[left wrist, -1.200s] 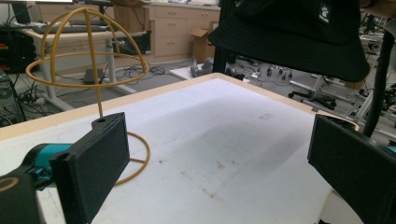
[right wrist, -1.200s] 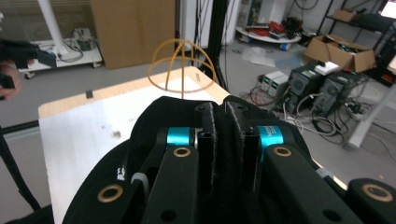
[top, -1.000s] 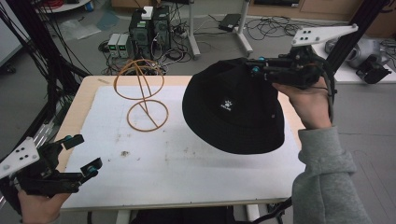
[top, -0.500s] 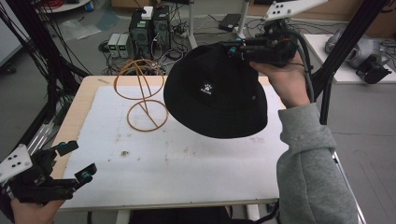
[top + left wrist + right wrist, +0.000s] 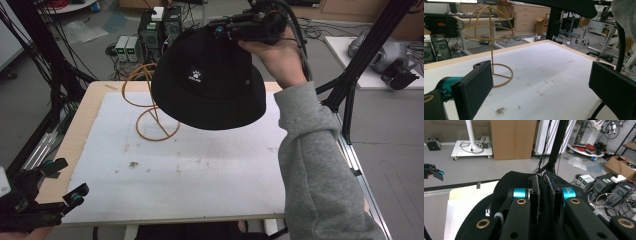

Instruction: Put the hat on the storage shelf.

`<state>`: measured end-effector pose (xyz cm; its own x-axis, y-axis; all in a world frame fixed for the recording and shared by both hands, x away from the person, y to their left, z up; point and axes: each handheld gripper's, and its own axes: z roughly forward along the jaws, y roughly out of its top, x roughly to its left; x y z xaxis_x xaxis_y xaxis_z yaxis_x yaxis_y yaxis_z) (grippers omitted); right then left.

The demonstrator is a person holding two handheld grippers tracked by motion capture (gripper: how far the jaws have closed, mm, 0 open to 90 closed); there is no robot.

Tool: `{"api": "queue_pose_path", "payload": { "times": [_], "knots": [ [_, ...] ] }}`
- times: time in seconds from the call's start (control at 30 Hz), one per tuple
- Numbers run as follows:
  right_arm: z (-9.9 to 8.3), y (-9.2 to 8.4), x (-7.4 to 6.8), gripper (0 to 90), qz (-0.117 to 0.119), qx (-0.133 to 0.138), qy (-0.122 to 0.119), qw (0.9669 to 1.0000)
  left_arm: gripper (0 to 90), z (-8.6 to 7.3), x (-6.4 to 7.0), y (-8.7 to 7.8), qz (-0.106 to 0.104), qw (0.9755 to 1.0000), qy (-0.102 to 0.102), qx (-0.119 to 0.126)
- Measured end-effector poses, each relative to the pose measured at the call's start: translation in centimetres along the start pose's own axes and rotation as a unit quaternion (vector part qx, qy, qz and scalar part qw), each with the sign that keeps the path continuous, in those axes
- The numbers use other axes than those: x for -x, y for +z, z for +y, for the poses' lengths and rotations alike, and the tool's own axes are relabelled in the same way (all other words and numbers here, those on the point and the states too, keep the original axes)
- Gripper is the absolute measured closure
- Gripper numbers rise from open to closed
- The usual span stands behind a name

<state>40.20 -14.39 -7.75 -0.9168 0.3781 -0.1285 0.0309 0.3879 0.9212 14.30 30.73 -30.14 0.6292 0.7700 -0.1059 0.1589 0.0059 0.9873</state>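
Waiting low at the table's near left corner, the left gripper (image 5: 62, 181) stood with its jaws wide apart and nothing between them, well apart from the wire hat stand (image 5: 150, 107) that rose bare near the far left of the white mat (image 5: 210, 165). To the right of the stand and above it, a black bucket hat (image 5: 210, 85) hung in the air, its brim partly overlapping the stand's dome as seen from the high view, though not resting on it. At the hat's far edge the right gripper (image 5: 225, 30) was clamped tight on a fold of the fabric, the pads pressed together over the cloth in the right gripper view, with a grey sleeve (image 5: 315, 165) reaching in from the right of the table (image 5: 85, 120). Judged from this, the pick-up was done and the carry was well under way; what remained was to bring the hat squarely over the stand's dome, lower it on and let go.
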Motion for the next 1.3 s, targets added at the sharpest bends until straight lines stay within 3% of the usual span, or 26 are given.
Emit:
{"api": "queue_pose_path", "payload": {
  "times": [0.13, 0.27, 0.8, 1.1, 1.3],
  "knots": [
    [0.7, 1.3, 0.3, 83.2, 0.007, 0.001, 0.001, 1.0, 5.9, -0.1, -0.2, -0.5, 0.003, 1.0, -0.002, 0.002],
    [1.5, 3.3, 0.9, 83.2, 0.03, 0.013, 0.008, 0.9994, 5.8, -0.5, -0.6, -1.2, 0.012, 0.9999, -0.011, 0.006],
    [2.5, 8.8, 3.8, 83.3, 0.012, 0.023, 0.028, 0.9993, 5.8, -0.9, -0.3, -1.9, 0.013, 0.9998, -0.012, -0.001],
    [2.6, 11.8, 4.4, 83.3, 0.01, 0.035, 0.042, 0.9985, 5.8, -1.0, -0.5, -1.9, 0.016, 0.9998, -0.014, -0.002],
    [3.7, 13.9, 4.1, 83.3, 0.019, 0.037, 0.034, 0.9986, 5.8, -1.2, -0.6, -1.8, 0.018, 0.9997, -0.017, -0.005]
  ]
}}
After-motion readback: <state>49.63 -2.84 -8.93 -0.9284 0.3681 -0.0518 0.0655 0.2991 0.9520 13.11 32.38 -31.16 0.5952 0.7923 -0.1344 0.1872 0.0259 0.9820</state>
